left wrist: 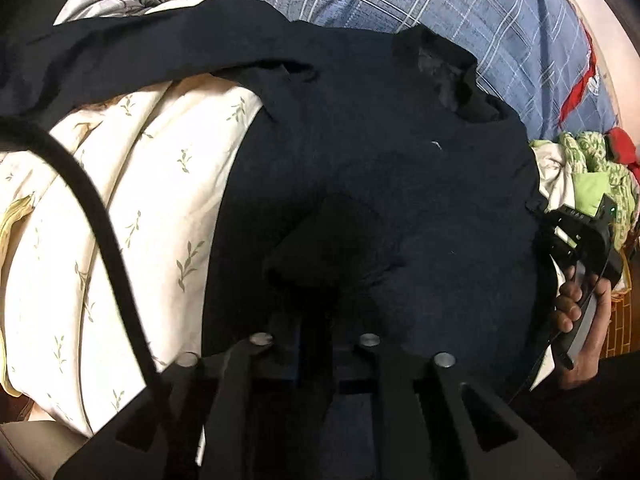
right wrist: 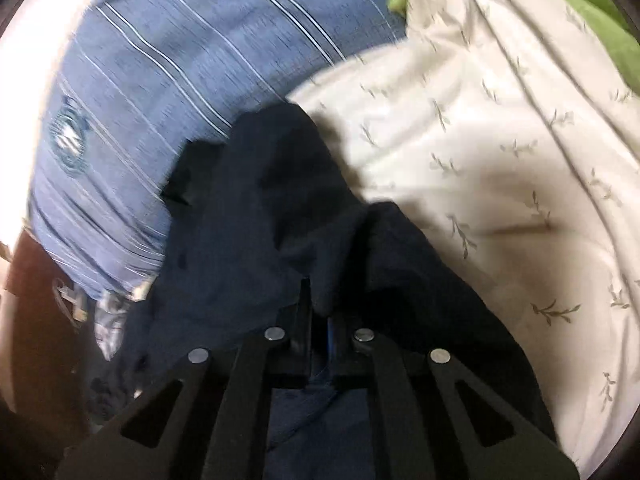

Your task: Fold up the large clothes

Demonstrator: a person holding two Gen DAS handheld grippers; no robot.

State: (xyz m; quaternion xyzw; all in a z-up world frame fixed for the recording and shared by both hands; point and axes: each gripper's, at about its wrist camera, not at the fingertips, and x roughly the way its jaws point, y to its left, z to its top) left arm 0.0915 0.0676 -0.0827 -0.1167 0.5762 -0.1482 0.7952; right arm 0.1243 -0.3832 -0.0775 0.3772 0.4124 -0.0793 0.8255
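A large dark navy garment [left wrist: 380, 184] lies spread over the bed, its collar at the far right. My left gripper [left wrist: 316, 320] is shut on a bunched fold of the navy garment near its lower middle. My right gripper [right wrist: 318, 308] is shut on another edge of the same garment [right wrist: 260, 200], which drapes over its fingers. The right gripper's body and the hand holding it also show in the left wrist view [left wrist: 580, 248] at the garment's right edge. The right view is blurred by motion.
A cream quilt with a leaf print [left wrist: 120, 208] lies under the garment and shows in the right wrist view [right wrist: 500, 160]. A blue plaid sheet [left wrist: 440, 8] covers the bed behind. A pile of green and red clothes [left wrist: 592, 160] sits at right. A black cable [left wrist: 100, 232] crosses the left.
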